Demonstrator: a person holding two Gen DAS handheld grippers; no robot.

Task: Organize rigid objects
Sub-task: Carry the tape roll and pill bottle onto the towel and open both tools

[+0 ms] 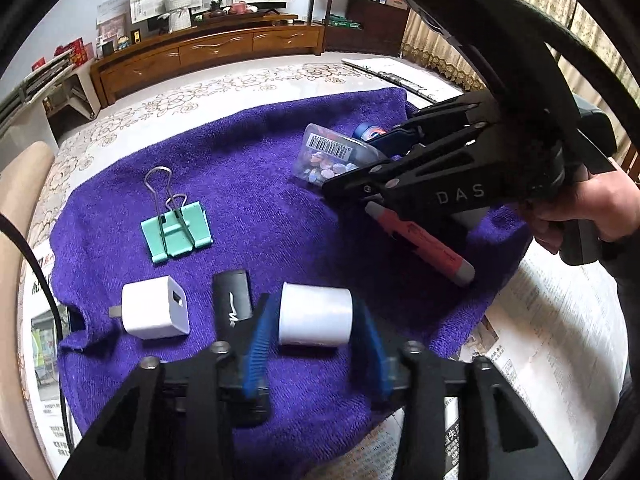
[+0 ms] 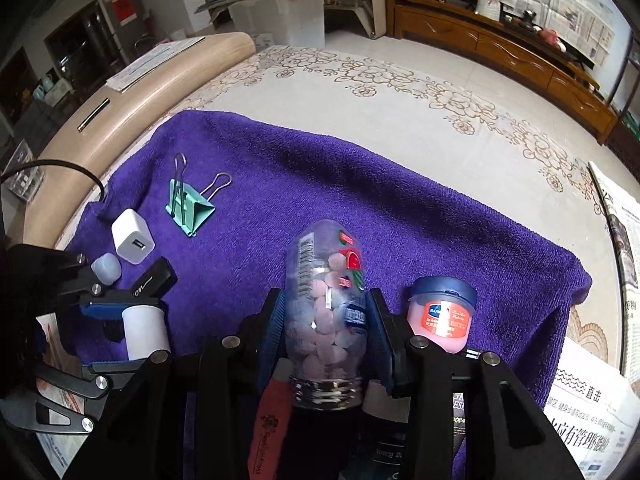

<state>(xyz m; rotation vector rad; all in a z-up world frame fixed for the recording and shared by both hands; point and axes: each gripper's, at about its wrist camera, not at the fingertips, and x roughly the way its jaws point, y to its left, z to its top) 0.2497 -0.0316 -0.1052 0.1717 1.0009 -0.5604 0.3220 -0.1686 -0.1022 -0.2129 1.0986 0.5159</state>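
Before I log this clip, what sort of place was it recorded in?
Most likely a home living room. A long wooden cabinet carries a tea set, the pale floor has a floral border, and the small items lie on a purple towel spread over newspaper.

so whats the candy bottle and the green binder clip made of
The candy bottle looks like clear glossy plastic: the pink candies show through its wall, and its neck is threaded. The green binder clip looks like painted sheet metal, matte mint, with bare silvery wire handles; I can't confirm the metal.

Black left claw [image 1: 314, 334], blue ribbed pads, silver screws, right claw [image 2: 326, 312] marked DAS, bare hand [image 1: 588, 208]
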